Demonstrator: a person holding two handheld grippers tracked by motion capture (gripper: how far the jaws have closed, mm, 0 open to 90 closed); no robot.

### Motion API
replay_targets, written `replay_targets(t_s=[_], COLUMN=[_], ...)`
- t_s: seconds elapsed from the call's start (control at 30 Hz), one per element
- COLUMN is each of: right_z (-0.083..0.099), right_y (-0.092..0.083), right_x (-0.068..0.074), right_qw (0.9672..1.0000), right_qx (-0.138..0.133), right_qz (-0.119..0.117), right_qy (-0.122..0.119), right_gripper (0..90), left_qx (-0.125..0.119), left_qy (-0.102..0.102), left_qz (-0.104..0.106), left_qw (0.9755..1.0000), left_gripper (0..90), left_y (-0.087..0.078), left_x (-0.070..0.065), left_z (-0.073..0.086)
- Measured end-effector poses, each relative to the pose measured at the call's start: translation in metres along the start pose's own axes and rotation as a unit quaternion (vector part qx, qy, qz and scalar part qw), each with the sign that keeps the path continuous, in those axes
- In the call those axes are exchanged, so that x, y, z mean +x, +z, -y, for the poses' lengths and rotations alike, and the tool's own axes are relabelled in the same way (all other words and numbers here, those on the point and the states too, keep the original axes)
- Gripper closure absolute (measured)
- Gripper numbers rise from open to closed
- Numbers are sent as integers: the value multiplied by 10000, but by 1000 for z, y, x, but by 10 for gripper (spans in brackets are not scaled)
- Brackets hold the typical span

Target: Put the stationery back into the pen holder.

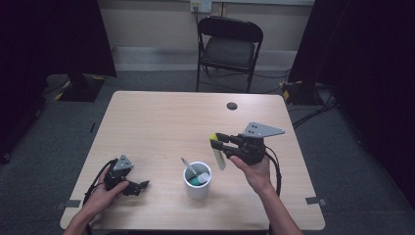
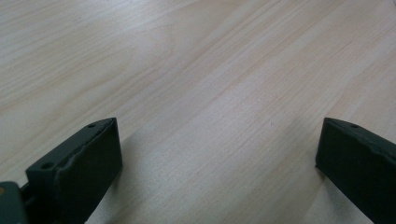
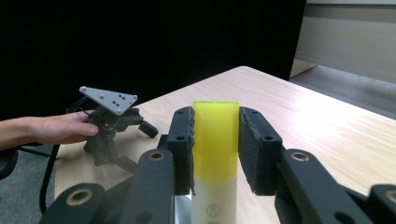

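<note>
Right gripper raised above the table at right, jaws clamped on a yellow-tipped white spatula just right of the white cup, left gripper resting near left, jaws wide apart, holding nothing

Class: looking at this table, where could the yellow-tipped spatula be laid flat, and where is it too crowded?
Free: the far half of the table beyond the cup, up to the dark hole. Crowded: the near edge, where the left claw, cup and right claw holding the spatula sit.
</note>
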State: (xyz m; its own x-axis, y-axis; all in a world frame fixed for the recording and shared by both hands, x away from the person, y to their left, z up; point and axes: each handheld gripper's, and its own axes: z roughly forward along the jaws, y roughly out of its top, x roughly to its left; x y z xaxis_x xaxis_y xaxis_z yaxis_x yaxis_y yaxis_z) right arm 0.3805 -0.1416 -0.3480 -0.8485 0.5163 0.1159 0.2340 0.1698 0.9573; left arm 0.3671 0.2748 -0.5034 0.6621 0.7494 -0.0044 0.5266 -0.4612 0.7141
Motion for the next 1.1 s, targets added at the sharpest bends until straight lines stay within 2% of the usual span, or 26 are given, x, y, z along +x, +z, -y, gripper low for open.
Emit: replay_targets(t_s=[0.5,0.8,0.9,1.1], right_z=[-9,1,5,15], right_y=[34,59,66,71], right_x=[20,35,39,36], right_qw=[9992,9975,9973,9970], right_qx=[-71,82,155,248], right_qz=[-393,-700,-722,-724], right_qy=[-44,21,-23,89], right_gripper=[674,674,673,674], left_qx=[-6,-4,-4,-4], left_qy=[2,4,4,4], left_qz=[15,27,28,28], left_qw=[10000,10000,10000,10000], left_gripper=[0,0,0,0], left_y=[0,0,0,1], left_x=[0,1,1,1], left_z=[0,0,0,0])
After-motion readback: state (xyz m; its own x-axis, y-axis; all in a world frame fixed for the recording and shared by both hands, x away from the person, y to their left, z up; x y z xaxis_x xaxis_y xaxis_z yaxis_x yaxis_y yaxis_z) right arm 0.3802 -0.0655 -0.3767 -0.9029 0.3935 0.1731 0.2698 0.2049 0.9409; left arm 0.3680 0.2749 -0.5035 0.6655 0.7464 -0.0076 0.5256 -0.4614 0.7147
